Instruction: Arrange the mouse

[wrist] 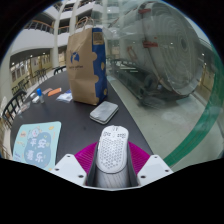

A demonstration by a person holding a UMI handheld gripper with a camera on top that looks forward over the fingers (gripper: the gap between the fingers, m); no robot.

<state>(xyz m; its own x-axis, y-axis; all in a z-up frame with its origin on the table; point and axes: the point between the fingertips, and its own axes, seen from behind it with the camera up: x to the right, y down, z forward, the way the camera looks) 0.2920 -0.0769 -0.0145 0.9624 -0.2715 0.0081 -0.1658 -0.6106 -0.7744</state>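
A white perforated mouse [111,152] sits between my gripper's [111,160] two fingers, its nose pointing ahead. The magenta pads [87,155] press against both of its sides, so the gripper is shut on it. The mouse is held above the dark table [75,125]. A light blue mouse mat with printed figures [37,141] lies on the table to the left of the fingers.
A brown paper bag with blue print [84,65] stands on the table ahead. A small grey flat box [103,111] lies just beyond the mouse. Small items [50,94] lie at the far left. A glass railing and an atrium are to the right.
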